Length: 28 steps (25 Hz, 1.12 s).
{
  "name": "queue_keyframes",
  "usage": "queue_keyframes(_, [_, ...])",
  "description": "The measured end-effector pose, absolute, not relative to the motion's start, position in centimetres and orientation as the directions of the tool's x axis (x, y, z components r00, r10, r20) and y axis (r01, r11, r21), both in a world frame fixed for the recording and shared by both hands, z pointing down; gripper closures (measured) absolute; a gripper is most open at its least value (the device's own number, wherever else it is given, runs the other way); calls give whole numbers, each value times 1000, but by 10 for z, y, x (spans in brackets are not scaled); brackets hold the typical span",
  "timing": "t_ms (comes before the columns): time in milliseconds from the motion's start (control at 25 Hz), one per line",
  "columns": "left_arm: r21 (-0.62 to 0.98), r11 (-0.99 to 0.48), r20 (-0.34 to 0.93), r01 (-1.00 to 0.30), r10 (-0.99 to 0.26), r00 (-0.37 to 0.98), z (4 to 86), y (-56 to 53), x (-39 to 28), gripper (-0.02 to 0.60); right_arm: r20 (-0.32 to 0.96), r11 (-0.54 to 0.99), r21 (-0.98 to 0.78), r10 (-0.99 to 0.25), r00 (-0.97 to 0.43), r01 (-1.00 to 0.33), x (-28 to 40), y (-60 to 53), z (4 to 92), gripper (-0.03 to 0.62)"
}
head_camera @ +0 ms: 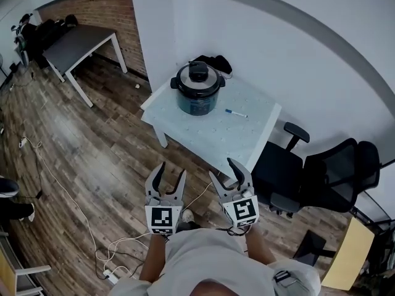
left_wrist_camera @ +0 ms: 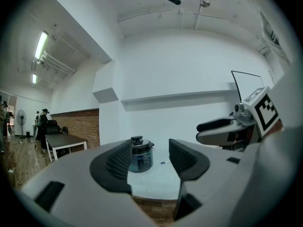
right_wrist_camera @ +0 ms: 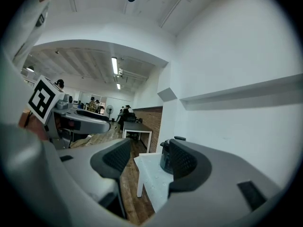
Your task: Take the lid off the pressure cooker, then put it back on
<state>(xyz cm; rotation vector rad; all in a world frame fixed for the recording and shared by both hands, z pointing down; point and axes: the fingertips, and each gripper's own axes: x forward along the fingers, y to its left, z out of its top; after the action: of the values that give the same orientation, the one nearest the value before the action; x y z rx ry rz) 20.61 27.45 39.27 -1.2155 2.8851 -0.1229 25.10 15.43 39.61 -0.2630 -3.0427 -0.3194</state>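
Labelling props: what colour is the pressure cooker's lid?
The lid is black, clearest in the head view.

The pressure cooker (head_camera: 196, 102) is dark blue, its lid (head_camera: 199, 80) black, the table (head_camera: 247, 135) white, the floor (head_camera: 92, 147) brown planks

The pressure cooker (head_camera: 197, 94), with its lid (head_camera: 198, 78) on, sits on the table (head_camera: 210, 134) well ahead of the left gripper (head_camera: 171, 171) and the right gripper (head_camera: 223, 170). A pen (head_camera: 236, 113) lies on the table to the cooker's right. Office chairs (head_camera: 327, 171) stand to the right of the right gripper.
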Motion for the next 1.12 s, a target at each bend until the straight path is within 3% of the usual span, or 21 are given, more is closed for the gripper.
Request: queue_keyframes(1120, [-61,654,-6,-754,-755,-655,400,251,42,350,110,967,205,131,-985,151,88,141,410,349])
